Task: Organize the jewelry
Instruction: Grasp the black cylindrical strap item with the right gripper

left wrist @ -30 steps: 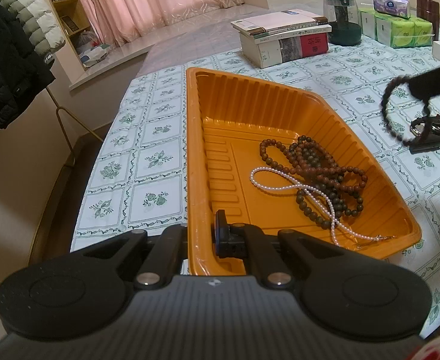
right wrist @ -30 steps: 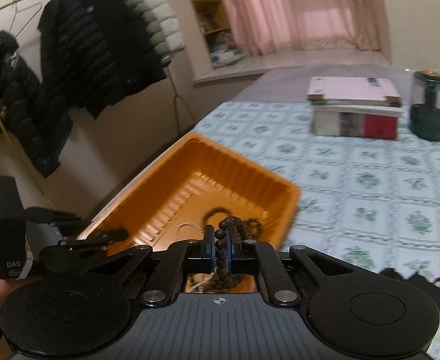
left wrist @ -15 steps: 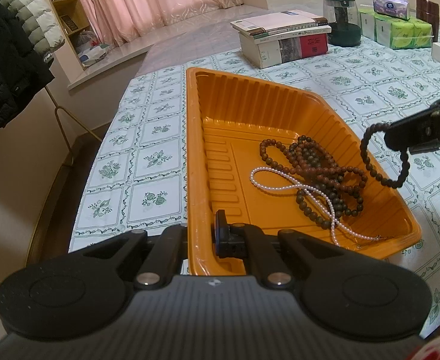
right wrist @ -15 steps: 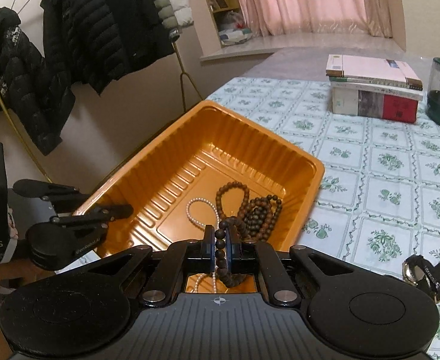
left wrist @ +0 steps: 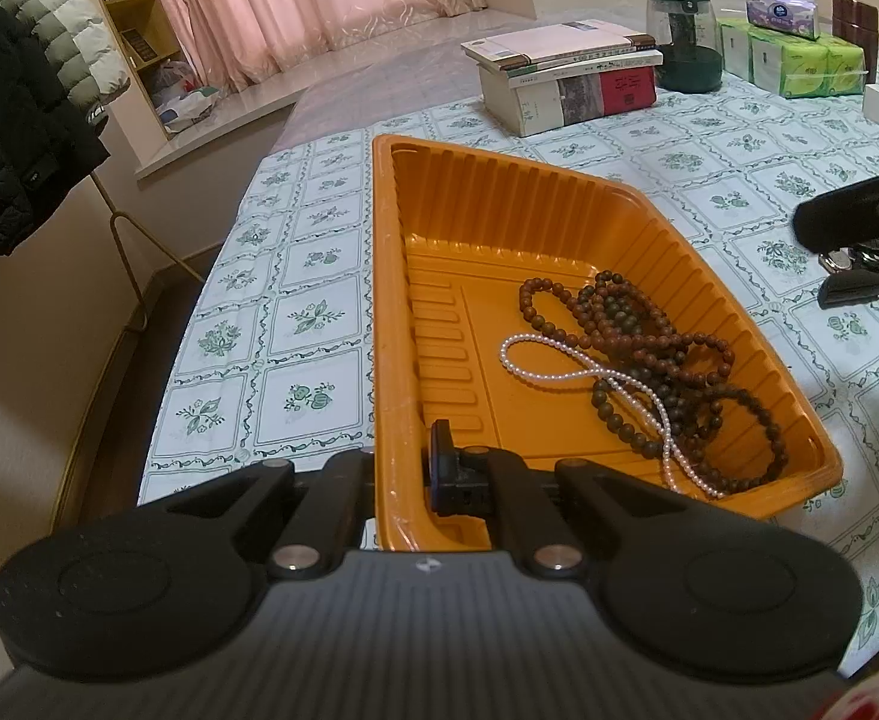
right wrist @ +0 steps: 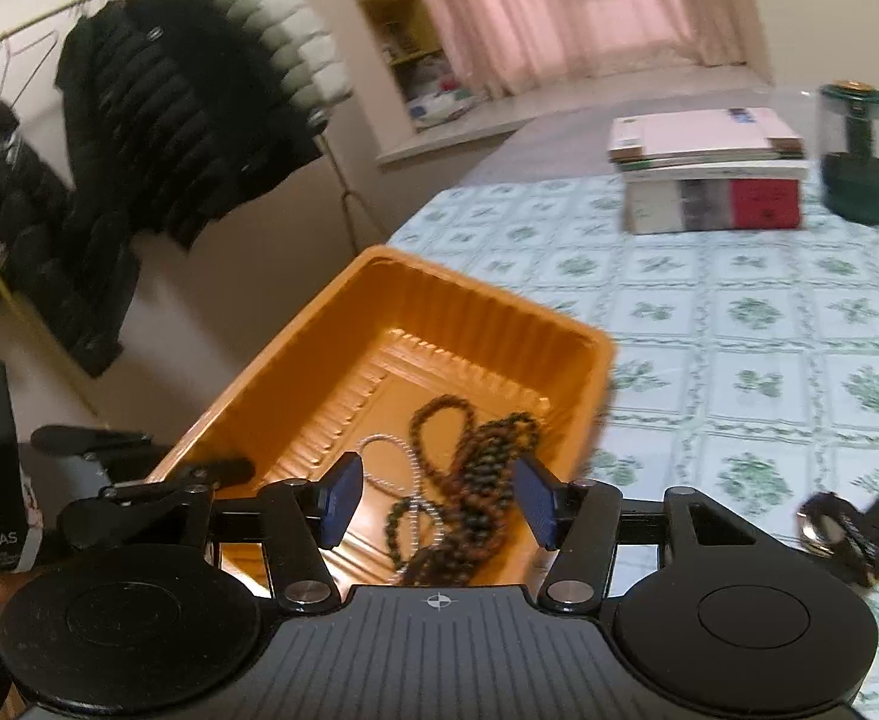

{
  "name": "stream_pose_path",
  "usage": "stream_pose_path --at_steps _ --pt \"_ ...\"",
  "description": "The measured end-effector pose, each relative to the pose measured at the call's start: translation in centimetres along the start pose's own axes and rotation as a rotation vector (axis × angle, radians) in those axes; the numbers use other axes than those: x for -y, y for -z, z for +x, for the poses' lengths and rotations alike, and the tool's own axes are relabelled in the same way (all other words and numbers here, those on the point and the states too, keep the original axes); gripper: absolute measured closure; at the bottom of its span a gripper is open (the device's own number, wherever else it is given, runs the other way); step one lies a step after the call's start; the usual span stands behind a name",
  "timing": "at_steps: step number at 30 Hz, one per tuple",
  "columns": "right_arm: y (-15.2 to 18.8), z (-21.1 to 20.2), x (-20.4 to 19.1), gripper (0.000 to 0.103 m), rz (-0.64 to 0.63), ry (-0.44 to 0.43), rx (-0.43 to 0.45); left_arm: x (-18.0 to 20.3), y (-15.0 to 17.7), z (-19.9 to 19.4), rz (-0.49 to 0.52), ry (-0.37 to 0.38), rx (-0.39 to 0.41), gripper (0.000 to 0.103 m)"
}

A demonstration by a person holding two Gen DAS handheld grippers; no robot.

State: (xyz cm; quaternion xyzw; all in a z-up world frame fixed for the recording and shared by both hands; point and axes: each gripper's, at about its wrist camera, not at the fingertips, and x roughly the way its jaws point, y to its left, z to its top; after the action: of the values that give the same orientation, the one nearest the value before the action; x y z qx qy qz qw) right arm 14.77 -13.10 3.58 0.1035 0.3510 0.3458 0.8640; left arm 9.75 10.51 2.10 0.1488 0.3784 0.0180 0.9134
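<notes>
An orange tray (left wrist: pixel 499 222) sits on the tablecloth and holds a heap of brown and dark bead strands (left wrist: pixel 661 348) and a white pearl necklace (left wrist: pixel 565 360). My left gripper (left wrist: pixel 403 474) is shut on the tray's near rim. My right gripper (right wrist: pixel 439 501) is open and empty just above the tray's right side, with the beads (right wrist: pixel 481 480) below it; one of its fingers (left wrist: pixel 859 210) shows in the left wrist view. A dark watch and other pieces (left wrist: pixel 859 273) lie on the table right of the tray, also in the right wrist view (right wrist: pixel 853 531).
A stack of books (left wrist: pixel 571 78), a dark green jar (left wrist: pixel 685 42) and green tissue packs (left wrist: pixel 793 60) stand at the table's far side. Black coats (right wrist: pixel 157 120) hang on a rack left of the table. The table edge (left wrist: pixel 199 312) runs close along the tray's left.
My right gripper carried a dark bead bracelet over the tray, opened and let it fall onto the heap. It has drawn back to the right. The left gripper has not moved.
</notes>
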Motion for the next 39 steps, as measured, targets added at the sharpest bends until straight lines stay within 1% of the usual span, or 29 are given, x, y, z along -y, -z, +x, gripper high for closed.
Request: stream_pose_path --at_steps 4,9,14,17,19,21,24,27,29,32,33,34,36,39 --pt "1.0 -1.9 2.2 0.047 0.061 0.063 0.026 -0.1 0.0 0.0 0.001 -0.001 0.0 0.1" --pt "3.9 -4.3 5.6 0.047 0.141 0.169 0.019 -0.1 0.0 -0.1 0.003 -0.002 0.001 0.1" --pt "6.4 -7.0 9.4 0.047 0.228 0.314 0.03 -0.1 0.0 -0.1 0.003 -0.001 0.001 0.1" --pt "7.0 -8.6 11.3 0.047 0.272 0.372 0.05 -0.1 0.0 -0.1 0.005 -0.004 0.0 0.1" --pt "7.1 -9.4 12.2 0.047 0.277 0.398 0.064 -0.1 -0.1 -0.2 0.007 -0.005 0.0 0.1" --pt "6.9 -9.8 12.6 0.047 0.267 0.415 0.071 0.0 -0.1 -0.2 0.009 -0.008 0.0 0.1" --pt "6.8 -9.5 12.9 0.047 0.234 0.417 0.062 0.0 -0.1 -0.2 0.01 -0.008 0.0 0.1" --pt "6.7 -8.0 12.8 0.047 0.174 0.389 0.016 0.0 -0.1 -0.2 0.009 -0.008 -0.001 0.1" --pt "6.8 -6.7 13.0 0.047 0.165 0.384 -0.024 0.0 -0.1 -0.2 0.011 -0.009 0.0 0.1" --pt "6.8 -5.2 13.0 0.047 0.172 0.385 -0.039 0.0 -0.1 -0.2 0.009 -0.01 -0.002 0.1" --pt "6.7 -4.8 13.0 0.044 0.179 0.385 -0.035 0.0 -0.1 -0.2 0.01 -0.009 -0.002 0.1" --pt "6.6 -4.3 12.9 0.035 0.185 0.384 -0.031 0.0 -0.1 -0.2 0.01 -0.009 -0.002 0.1" --pt "6.4 -3.3 12.6 0.025 0.191 0.385 -0.02 0.0 -0.1 -0.2 0.009 -0.009 -0.002 0.1" --pt "6.1 -1.5 12.0 0.024 0.175 0.412 -0.014 0.0 -0.1 -0.2 0.009 -0.008 -0.002 0.1"
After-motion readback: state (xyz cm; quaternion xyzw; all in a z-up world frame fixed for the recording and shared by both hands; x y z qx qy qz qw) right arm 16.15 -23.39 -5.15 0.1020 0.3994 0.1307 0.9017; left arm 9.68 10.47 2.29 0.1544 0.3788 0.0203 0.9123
